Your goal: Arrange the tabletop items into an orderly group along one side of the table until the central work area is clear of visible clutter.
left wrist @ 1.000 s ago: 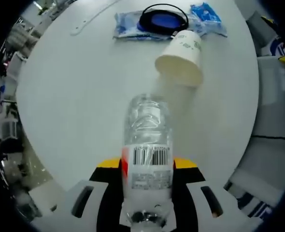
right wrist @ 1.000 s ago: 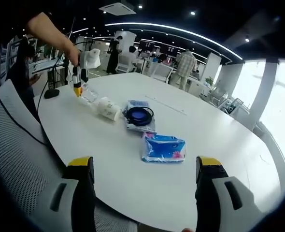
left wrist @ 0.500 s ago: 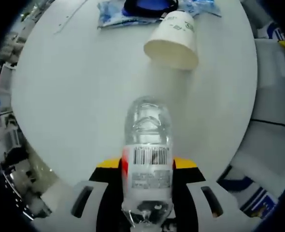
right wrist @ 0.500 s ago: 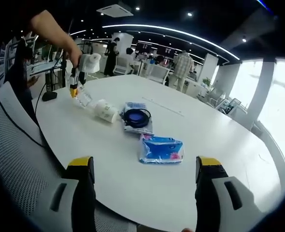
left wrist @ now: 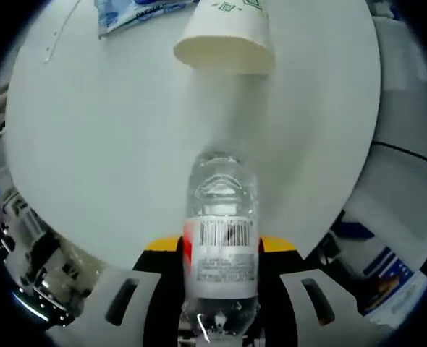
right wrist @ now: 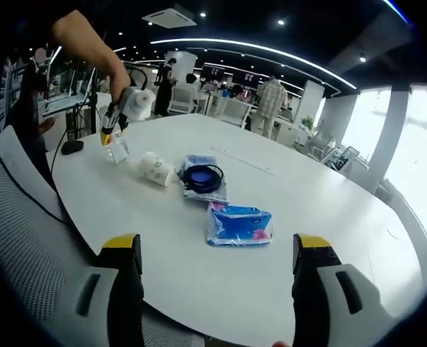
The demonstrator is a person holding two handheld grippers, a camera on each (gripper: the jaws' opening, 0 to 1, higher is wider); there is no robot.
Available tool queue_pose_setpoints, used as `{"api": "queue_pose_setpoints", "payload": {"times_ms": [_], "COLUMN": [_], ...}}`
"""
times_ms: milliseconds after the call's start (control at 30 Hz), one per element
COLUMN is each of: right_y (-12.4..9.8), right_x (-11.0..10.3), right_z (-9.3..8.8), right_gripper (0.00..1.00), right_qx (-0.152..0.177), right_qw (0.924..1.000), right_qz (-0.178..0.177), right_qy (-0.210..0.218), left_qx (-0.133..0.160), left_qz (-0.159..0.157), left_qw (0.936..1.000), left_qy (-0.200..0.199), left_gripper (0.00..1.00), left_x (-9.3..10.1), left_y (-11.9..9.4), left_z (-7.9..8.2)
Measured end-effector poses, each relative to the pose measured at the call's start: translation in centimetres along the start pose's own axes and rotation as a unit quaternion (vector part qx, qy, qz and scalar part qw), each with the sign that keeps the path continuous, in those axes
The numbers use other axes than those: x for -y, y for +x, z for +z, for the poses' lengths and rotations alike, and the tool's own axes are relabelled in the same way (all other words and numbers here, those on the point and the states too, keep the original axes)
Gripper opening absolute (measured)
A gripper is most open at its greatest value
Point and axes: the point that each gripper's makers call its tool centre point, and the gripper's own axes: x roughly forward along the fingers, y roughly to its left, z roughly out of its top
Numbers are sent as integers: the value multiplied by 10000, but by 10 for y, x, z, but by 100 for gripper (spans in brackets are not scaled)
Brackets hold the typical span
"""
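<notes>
A: Where's the bottle?

B: The clear water bottle [left wrist: 221, 246] sits clamped between the left gripper [left wrist: 221, 289]'s two jaws, running straight out ahead of them with its barcode label facing the camera. In the right gripper view you can see it hanging from that gripper [right wrist: 112, 134], held above the white table [right wrist: 322, 217] near its far-left edge.

A: And past the bottle?

B: Directly ahead of it, well apart, a paper cup [left wrist: 224, 36] lies on its side with its open mouth turned toward the gripper. Beyond the cup there's a blue-and-white packet [left wrist: 137, 11], mostly cut off. From the right gripper view the cup [right wrist: 155, 168] lies beside a black cable coil [right wrist: 203, 177] resting on that packet, and nearer that camera lies a blue tissue pack [right wrist: 239, 224].

A: The right gripper?

B: The right gripper [right wrist: 213, 289] stands wide, nothing between its jaws, low at the near table edge beside a grey mesh chair [right wrist: 25, 238].

A: What could go wrong?

B: My guess is the bottle is the risk. It's smooth and round, gripped near one end, so it could pivot or slide in the jaws if swung quickly. Set down on its side, it may roll, possibly into the cup, which would roll too. Placed too close to the rim, it could drop off the table. Standing it upright would need a level release, or it topples.
</notes>
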Motion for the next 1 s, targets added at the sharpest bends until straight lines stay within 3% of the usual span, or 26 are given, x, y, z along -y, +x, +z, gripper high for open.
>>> {"api": "queue_pose_setpoints", "payload": {"times_ms": [333,567,767,1000], "right_y": [0,-1,0,-1], "right_x": [2,4,3,5], "right_z": [0,-1,-1,-2], "right_gripper": [85,85,85,85], "right_qx": [5,-10,-36,-45], "right_qw": [10000,9999,9999,9999], "right_qz": [-58,-104,-91,-126], "right_qy": [52,71,57,97], "left_qx": [-358,-310,-1173,-1145], "left_qz": [171,319,433,442], "left_qw": [9978,9959,9843,9842], "left_qy": [534,790,1243,1279], "left_gripper": [38,39,38,38], "left_x": [-3,3,6,10], "left_y": [-10,-19,-14,-19], "left_z": [24,42,31,40]}}
